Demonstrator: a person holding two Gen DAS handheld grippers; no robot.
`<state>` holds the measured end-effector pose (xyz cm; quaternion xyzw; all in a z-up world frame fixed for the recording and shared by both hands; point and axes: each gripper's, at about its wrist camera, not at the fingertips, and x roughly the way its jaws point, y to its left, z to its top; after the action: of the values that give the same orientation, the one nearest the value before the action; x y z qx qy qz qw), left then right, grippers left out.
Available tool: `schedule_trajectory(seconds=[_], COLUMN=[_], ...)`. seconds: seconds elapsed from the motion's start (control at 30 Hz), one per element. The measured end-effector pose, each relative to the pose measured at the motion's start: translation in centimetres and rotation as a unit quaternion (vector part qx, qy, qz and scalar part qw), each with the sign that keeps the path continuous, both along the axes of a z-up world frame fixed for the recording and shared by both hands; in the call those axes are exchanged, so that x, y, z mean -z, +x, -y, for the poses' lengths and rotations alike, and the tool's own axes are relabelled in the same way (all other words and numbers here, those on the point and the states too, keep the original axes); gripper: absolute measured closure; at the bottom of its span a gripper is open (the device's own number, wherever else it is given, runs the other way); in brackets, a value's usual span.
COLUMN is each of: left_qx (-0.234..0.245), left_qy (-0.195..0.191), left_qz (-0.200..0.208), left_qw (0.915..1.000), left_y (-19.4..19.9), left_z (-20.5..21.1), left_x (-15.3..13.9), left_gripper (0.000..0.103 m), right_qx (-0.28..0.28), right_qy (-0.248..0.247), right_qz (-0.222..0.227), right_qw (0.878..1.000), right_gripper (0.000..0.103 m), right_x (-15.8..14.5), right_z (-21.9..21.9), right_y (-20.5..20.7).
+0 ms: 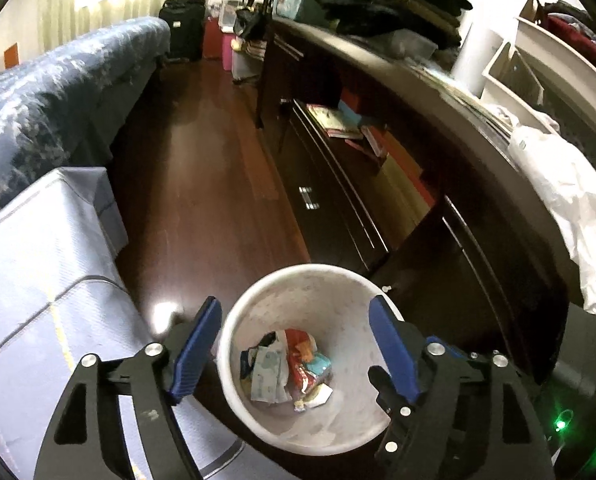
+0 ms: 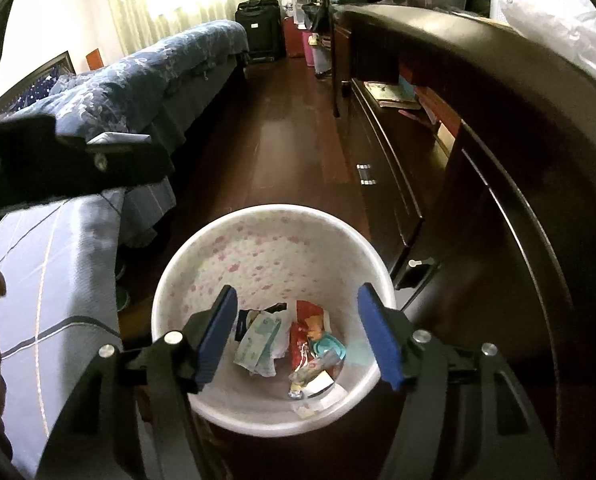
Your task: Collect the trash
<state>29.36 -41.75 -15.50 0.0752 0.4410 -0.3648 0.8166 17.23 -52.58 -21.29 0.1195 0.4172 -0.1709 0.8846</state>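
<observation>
Left wrist: jaws wide (empty).

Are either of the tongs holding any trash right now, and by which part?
No. Left tongs and right tongs are both open and empty above the bin; the trash lies inside it.

A round white bin, its inner wall speckled with faint pink marks, stands upright and uncovered on the dark wood floor, just beside a dark cabinet front. At its bottom lies a loose heap of trash: a pale green tissue packet, a red snack wrapper, a teal lid-like piece and crumpled white paper, bunched together.
</observation>
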Motion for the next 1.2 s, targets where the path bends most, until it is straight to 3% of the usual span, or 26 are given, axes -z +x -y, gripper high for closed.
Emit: schedule_trajectory(seconds=[0.27, 0.53, 0.97, 1.2], left_qx=[-0.034, -0.101, -0.216, -0.279], left_qy=[-0.02, -0.025, -0.015, -0.003], left_qz=[0.046, 0.09, 0.164, 0.191], left_qw=[0.9982, 0.9906, 0.9624, 0.9411], left_y=[-1.2, -2.7, -7.1, -10.7], left_z=[-3.9, -10.6, -23.7, -30.9], left_x=[-3.0, -5.4, -8.7, -9.6], left_gripper=[0.01, 0.005, 0.004, 0.004], right_qx=[-0.021, -0.074, -0.18, -0.217], right_qy=[-0.019, -0.041, -0.032, -0.015], right_qz=[0.019, 0.041, 0.066, 0.079], right_qw=[0.999, 0.996, 0.981, 0.973], right_gripper=[0.028, 0.019, 0.014, 0.014], right_x=[-2.4, -4.9, -6.9, -8.0], right_z=[-2.9, -8.7, -20.7, -27.7], right_y=[-0.7, -1.2, -1.7, -3.6])
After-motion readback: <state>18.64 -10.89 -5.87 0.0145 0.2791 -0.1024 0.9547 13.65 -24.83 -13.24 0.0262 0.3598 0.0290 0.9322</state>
